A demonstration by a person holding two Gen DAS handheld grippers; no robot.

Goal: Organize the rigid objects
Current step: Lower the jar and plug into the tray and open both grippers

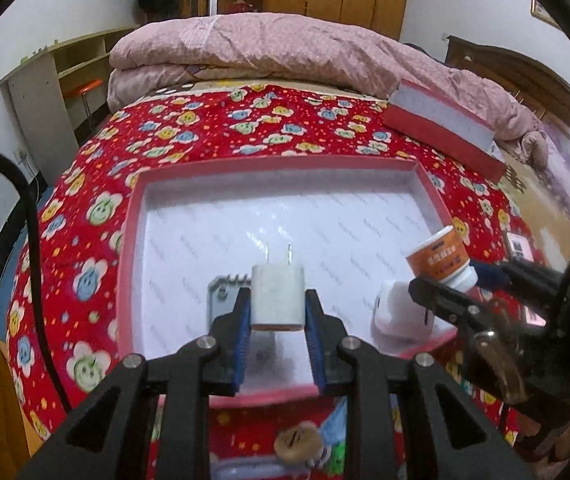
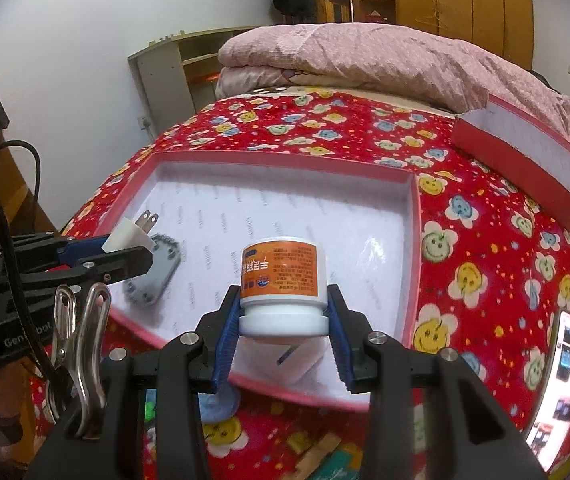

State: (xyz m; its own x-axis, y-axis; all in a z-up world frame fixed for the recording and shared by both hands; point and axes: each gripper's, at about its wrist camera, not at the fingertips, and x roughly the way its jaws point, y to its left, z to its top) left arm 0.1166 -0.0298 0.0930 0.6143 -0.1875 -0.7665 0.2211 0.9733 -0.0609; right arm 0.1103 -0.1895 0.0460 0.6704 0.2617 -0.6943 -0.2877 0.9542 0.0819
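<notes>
Two grippers are each carrying one thing above the open pink box [image 1: 133,240] on the red flowered bedspread [image 1: 213,128]. The left gripper [image 1: 277,312] is closed on a white plug adapter [image 1: 277,296], its two metal prongs pointing away toward the far wall of the box. The right gripper [image 2: 283,312] is closed on a small white jar [image 2: 283,280] with an orange label, held upside down, the fingers pressing near its wide cap.

Already lying on the box floor are a grey flat part [image 2: 156,268] at the near left and a white rounded object [image 1: 399,312] at the near right.

What could go wrong, in my judgement: the jar hangs right over the white rounded object, so if it is let go here it may land on it and roll or tip. The grip on the jar is narrow, close to the cap edge, so a tilt might let it slip out. The two grippers are also near each other over the near side of the box; if both go down together they may bump.

The jar label has printed characters, inverted and too small to read. On the left gripper body the letters "Gen" and "bot" are visible; the middle is hidden by a cable. The box lining shows a faint repeated word that I cannot read.
</notes>
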